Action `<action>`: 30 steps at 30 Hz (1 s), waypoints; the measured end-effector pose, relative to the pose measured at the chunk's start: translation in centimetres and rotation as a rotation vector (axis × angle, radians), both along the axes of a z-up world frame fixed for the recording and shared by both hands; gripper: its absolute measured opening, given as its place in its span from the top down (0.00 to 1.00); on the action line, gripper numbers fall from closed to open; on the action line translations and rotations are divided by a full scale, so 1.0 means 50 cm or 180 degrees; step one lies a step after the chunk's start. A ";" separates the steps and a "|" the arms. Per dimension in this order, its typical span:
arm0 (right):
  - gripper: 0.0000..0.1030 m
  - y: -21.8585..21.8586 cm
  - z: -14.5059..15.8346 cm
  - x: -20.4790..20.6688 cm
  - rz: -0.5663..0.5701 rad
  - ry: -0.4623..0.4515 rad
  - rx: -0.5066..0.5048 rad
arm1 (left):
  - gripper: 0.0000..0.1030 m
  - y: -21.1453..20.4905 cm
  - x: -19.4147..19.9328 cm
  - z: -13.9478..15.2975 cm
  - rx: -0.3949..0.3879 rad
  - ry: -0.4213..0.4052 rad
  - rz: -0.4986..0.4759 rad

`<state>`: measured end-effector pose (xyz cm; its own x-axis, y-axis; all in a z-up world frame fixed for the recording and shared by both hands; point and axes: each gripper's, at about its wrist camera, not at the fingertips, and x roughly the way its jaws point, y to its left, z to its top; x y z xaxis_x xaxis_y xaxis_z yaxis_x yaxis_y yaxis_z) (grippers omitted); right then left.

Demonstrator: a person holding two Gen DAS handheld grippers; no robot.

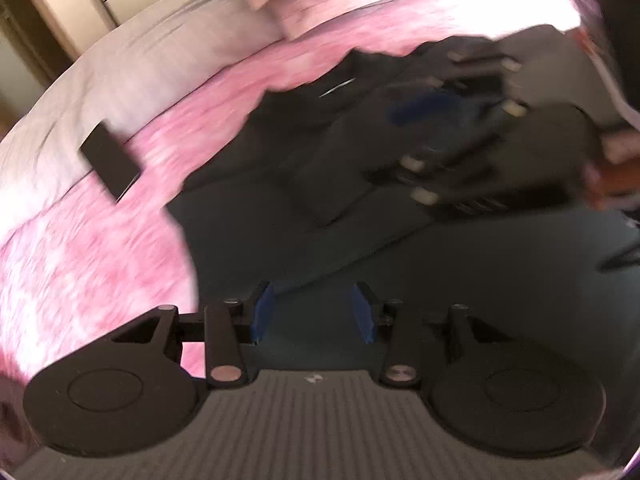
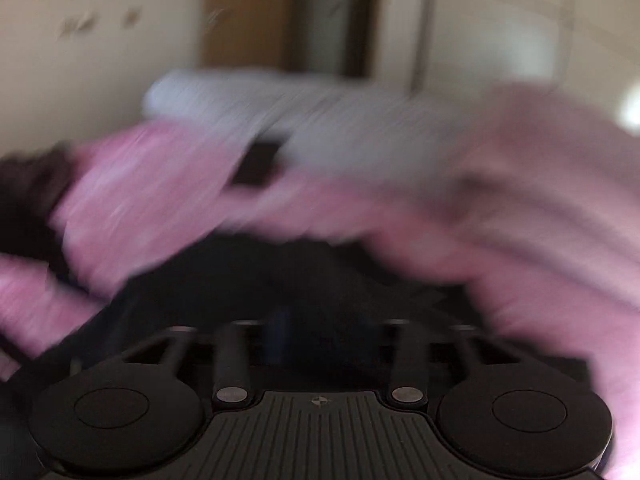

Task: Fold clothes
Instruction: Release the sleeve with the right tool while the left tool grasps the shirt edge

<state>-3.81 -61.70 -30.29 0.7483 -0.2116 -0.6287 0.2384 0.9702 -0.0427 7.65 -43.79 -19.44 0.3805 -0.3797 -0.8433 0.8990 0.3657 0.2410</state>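
A dark garment lies spread on the pink bedcover. My left gripper hovers over its near part, blue pads apart, nothing between them. The right gripper shows blurred in the left wrist view, over the garment's far right part. In the right wrist view the dark garment lies just ahead of my right gripper, whose fingers are lost in blur and dark cloth.
A black flat rectangular object lies on the bed where pink cover meets white sheet; it also shows in the right wrist view. Folded pink cloth lies at the back. Cupboards and wall stand behind.
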 end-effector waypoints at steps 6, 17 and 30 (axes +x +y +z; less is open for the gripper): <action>0.53 0.039 -0.026 -0.032 -0.0225 0.0332 0.0118 | 0.62 0.024 0.049 -0.040 0.0071 -0.0126 -0.0271; 0.52 -0.171 -0.048 -0.218 -0.1663 0.0867 0.0066 | 0.62 -0.162 0.022 -0.173 0.0466 -0.0817 -0.1894; 0.40 -0.346 -0.105 -0.251 -0.2225 0.0530 0.0558 | 0.97 -0.132 0.045 -0.047 0.0177 -0.1053 -0.1694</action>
<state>-16.36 -78.99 -35.54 0.3676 -0.4899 -0.7905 0.8072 0.5903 0.0096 9.90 -50.38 -21.78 0.3954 -0.5479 -0.7372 0.8291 -0.1325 0.5432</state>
